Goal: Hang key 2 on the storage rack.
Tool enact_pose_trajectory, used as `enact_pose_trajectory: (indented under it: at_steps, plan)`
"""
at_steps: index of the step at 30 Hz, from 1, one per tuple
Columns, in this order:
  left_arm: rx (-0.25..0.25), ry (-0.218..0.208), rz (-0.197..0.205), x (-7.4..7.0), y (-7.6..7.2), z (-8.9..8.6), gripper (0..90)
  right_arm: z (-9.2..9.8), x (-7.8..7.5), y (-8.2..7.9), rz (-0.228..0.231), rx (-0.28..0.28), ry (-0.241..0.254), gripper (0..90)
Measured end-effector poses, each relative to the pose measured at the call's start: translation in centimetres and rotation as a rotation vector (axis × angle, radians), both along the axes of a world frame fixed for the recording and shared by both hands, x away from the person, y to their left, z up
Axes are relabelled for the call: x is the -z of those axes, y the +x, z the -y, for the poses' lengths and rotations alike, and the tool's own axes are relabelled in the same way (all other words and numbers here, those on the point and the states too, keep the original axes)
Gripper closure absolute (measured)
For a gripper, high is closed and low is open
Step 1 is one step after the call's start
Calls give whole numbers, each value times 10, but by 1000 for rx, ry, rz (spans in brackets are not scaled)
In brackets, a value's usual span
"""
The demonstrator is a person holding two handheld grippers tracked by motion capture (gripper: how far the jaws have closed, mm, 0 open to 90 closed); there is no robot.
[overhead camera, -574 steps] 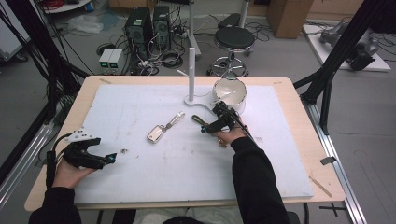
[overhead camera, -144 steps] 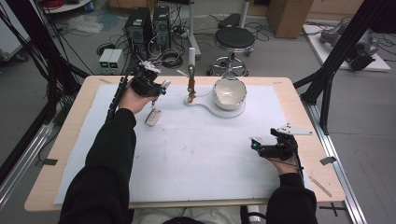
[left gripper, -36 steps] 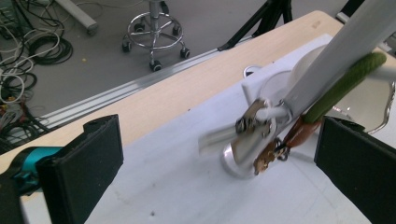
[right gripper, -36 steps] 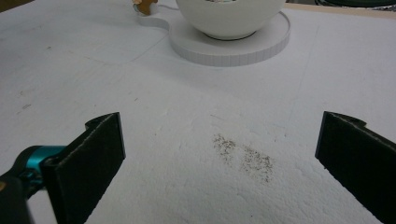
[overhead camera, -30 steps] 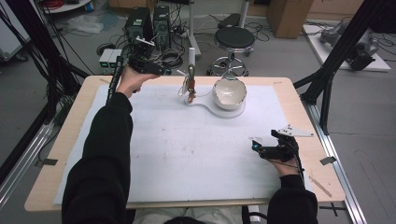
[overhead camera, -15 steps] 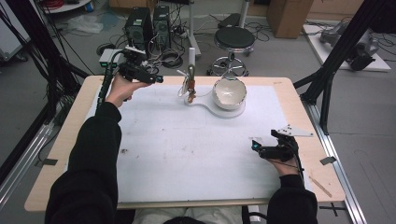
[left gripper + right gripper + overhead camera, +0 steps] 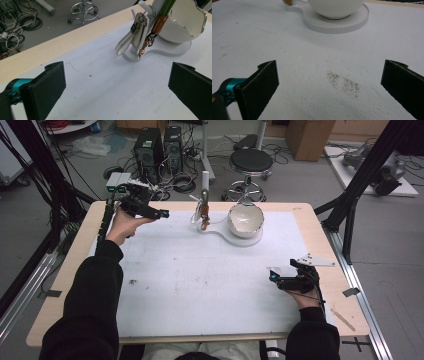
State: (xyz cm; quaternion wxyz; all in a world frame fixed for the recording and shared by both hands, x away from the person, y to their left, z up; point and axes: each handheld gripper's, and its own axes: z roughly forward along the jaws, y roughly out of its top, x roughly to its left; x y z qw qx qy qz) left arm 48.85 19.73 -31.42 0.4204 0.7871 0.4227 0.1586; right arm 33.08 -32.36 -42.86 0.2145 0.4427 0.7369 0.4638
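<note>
Left gripper (image 7: 162,213) held above table's far-left corner, jaws wide, empty. Keys (image 7: 135,35) hang on white stand (image 7: 160,51) beside bowl (image 7: 245,219); no legible writing, seemingly. Right gripper (image 7: 272,276) wide, near-right.

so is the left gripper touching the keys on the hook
Apart. In the left gripper view the open left gripper frames bare table, and the keys hang from the hook well beyond its jaws.
</note>
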Motion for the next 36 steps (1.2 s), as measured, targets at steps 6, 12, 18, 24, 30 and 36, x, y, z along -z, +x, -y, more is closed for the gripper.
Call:
enact_pose_trajectory:
  at_steps: [6,12,18,24,30,36]
  plan:
    - [0,-5,1,9,-12,-4,17,0,0,0,-1,1,-1,5]
    - [17,-1,5,17,-27,-6,17,-1,0,0,-3,-1,-1,5]
    - [24,-9,15,25,-42,-12,17,-1,1,1,-3,3,-5,5]
    - [25,4,14,33,-55,-19,17,-1,1,1,-4,9,-6,5]
    - [35,20,1,42,-68,-25,17,0,1,0,-2,7,-5,5]
    - [25,22,-23,55,-77,-35,17,-1,2,1,0,1,-9,5]
